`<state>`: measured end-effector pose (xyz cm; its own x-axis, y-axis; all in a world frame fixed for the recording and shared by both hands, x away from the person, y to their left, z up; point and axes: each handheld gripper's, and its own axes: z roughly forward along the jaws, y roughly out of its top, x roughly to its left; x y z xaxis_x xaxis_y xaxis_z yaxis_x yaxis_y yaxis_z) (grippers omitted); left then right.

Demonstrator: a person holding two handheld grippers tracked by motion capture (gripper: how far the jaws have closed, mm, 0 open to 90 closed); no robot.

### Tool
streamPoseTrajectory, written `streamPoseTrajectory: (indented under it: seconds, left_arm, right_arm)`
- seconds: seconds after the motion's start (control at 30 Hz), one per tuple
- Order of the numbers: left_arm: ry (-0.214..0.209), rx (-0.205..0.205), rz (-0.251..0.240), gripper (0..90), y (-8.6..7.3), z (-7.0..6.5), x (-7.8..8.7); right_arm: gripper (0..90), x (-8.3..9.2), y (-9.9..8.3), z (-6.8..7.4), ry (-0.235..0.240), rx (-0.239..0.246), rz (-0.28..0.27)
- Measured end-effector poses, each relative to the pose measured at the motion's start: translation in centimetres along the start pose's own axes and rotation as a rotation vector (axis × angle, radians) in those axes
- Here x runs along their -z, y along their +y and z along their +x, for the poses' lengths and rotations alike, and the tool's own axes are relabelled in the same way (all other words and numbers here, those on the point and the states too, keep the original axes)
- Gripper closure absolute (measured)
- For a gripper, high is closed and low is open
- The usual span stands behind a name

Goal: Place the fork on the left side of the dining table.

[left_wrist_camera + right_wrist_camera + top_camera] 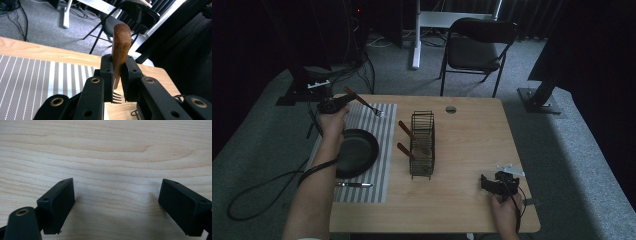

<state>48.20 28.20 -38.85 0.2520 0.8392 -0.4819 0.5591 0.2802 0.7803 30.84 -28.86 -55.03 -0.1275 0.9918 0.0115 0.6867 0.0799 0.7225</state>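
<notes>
High view is showing the left claw point(343, 101) clamping a wooden-handled fork point(364, 104) over the striped mat point(379, 150), tines angling down, so lowering it gently beside the black pan point(357, 150) seems wise, while the right claw point(498, 184) is resting wide open and empty on the desk point(472, 145).

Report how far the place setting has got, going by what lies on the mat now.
Done, it seems: the black plate sits on the striped mat, with a knife at its near edge. In hand: the left gripper clamps a wooden-handled fork above the mat's far end. Left: two wooden-handled utensils remain in the wire caddy; the right gripper rests open.
</notes>
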Motion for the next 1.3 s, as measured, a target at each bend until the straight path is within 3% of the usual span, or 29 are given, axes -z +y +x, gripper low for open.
streamPoseTrajectory:
  seconds: [0.1,0.17,0.33,0.47,0.6,0.77,0.93,0.97,1.03,1.13,1.3]
  left_arm:
    - [0.020,0.007,0.011,80.7,-0.5,0.7,-0.4]
    - [0.025,0.043,0.007,80.7,-1.1,1.7,-0.7]
    - [0.043,0.056,0.012,80.7,-1.7,2.4,-1.0]
    - [0.051,0.097,-0.003,80.7,-2.6,3.8,-1.2]
    - [0.060,0.123,-0.017,80.7,-3.3,4.5,-1.4]
    - [0.072,0.153,0.001,80.7,-4.6,5.4,-2.2]
    - [0.076,0.161,-0.007,80.7,-5.1,5.9,-2.7]
    - [0.064,0.186,-0.016,80.7,-5.2,6.1,-2.8]
    - [0.073,0.193,-0.029,80.7,-5.4,6.3,-2.9]
    - [0.071,0.199,-0.013,80.7,-5.7,6.6,-3.1]
    - [0.047,0.266,-0.021,80.6,-6.6,7.5,-3.1]
  right_arm:
    - [13.3,0.0,0.0,0.0,0.000,0.000,0.000]
    - [13.3,0.0,0.0,0.0,0.000,0.001,0.000]
    - [13.3,0.0,0.0,0.0,0.000,0.001,0.000]
    - [13.3,0.0,0.0,0.0,0.000,0.001,0.000]
    - [13.3,0.0,0.0,0.0,0.000,0.000,0.000]
    - [13.3,0.0,0.0,0.0,0.000,0.000,0.000]
    - [13.3,0.0,0.0,0.0,0.000,0.000,0.000]
    - [13.3,0.0,0.0,0.0,0.000,0.000,0.000]
    - [13.3,0.0,0.0,0.0,0.000,0.000,0.000]
    - [13.3,0.0,0.0,0.0,0.000,0.001,0.000]
    - [13.2,0.0,0.0,0.0,0.000,0.000,0.000]
